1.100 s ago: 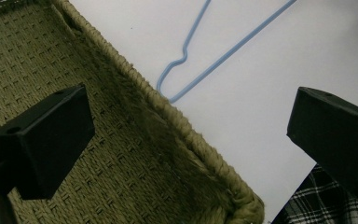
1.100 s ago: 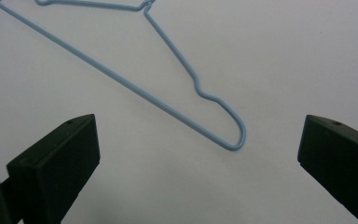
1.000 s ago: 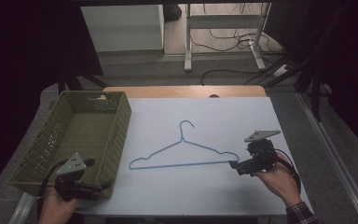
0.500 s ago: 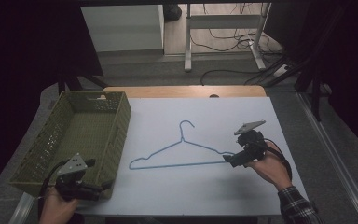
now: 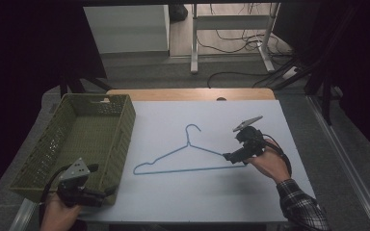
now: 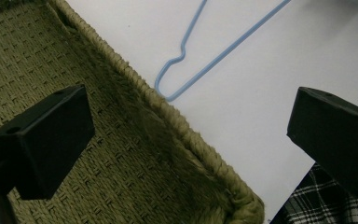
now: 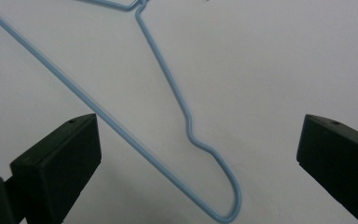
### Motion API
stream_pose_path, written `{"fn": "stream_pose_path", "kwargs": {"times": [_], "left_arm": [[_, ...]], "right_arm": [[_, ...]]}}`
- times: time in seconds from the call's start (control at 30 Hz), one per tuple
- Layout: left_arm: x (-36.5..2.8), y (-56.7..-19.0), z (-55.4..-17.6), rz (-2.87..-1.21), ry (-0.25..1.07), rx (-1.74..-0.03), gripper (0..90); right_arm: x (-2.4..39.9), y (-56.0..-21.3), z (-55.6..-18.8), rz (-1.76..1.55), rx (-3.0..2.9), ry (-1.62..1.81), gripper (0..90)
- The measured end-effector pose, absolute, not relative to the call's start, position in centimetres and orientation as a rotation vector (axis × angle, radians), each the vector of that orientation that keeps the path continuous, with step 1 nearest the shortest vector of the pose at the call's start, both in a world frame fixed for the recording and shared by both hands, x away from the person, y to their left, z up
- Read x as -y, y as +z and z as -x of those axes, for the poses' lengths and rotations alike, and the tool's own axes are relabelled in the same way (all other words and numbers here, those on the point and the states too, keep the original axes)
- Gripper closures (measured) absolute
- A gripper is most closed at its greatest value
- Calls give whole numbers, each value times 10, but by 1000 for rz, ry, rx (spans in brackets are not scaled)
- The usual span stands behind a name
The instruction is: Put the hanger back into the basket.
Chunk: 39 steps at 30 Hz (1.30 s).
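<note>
A light blue wire hanger (image 5: 185, 156) lies flat on the white table top (image 5: 197, 197), its hook toward the far side. My right gripper (image 5: 231, 157) hovers at the hanger's right end, open, with the hanger's rounded end (image 7: 223, 186) lying between its wide-apart jaws. My left gripper (image 5: 107, 192) is held at the near left, open, by the near right corner of a green woven basket (image 5: 53, 144). In the left gripper view the basket's rim (image 6: 186, 130) runs between the jaws, and the hanger's left end (image 6: 168, 88) lies beyond it.
The basket stands at the table's left and looks empty inside. A strip of wooden table edge (image 5: 188, 94) runs along the far side. Beyond it are metal desk legs (image 5: 194, 53) and cables (image 5: 231, 72) on the floor. A plaid sleeve (image 5: 298, 207) covers the right forearm.
My right gripper has moved left and away from the near edge, up to the hanger's right end. The left gripper and the hanger have stayed put.
</note>
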<state>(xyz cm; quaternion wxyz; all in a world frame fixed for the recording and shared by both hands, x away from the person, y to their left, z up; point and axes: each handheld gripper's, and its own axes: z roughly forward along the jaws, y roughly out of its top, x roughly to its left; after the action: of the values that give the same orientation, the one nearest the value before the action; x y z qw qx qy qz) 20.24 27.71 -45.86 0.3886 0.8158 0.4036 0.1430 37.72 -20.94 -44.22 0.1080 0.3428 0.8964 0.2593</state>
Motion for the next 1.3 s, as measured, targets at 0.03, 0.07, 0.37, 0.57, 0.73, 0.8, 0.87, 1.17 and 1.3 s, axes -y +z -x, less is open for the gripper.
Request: {"fn": "stream_pose_path", "kwargs": {"times": [0.03,0.07,0.37,0.57,0.73,0.8,0.87,1.17,1.3], "left_arm": [[-277,-459,-202,-2075,364,-1026,6],[-277,-459,-202,-2075,364,-1026,6],[-278,-458,-202,-2068,369,-1031,0],[-279,-458,-203,-2070,366,-1034,0],[-279,-458,-203,-2073,364,-1033,0],[-279,-458,-203,-2072,364,-1033,0],[-279,-458,-203,-2073,363,-1032,0],[-278,-458,-203,-2076,362,-1029,0],[-278,-458,-203,-2076,361,-1026,0]], "right_arm": [[208,-443,-378,-1001,-2640,758,0],[208,-443,-378,-1001,-2640,758,0],[190,-449,-394,-992,-2655,709,0],[183,-452,-401,-1009,-2667,696,0],[177,-456,-408,-1018,-2688,655,0],[175,-456,-410,-1022,-2692,646,0],[172,-458,-411,-1015,-2699,625,0],[158,-464,-419,-994,-2723,557,0],[148,-468,-423,-980,-2742,511,0]]}}
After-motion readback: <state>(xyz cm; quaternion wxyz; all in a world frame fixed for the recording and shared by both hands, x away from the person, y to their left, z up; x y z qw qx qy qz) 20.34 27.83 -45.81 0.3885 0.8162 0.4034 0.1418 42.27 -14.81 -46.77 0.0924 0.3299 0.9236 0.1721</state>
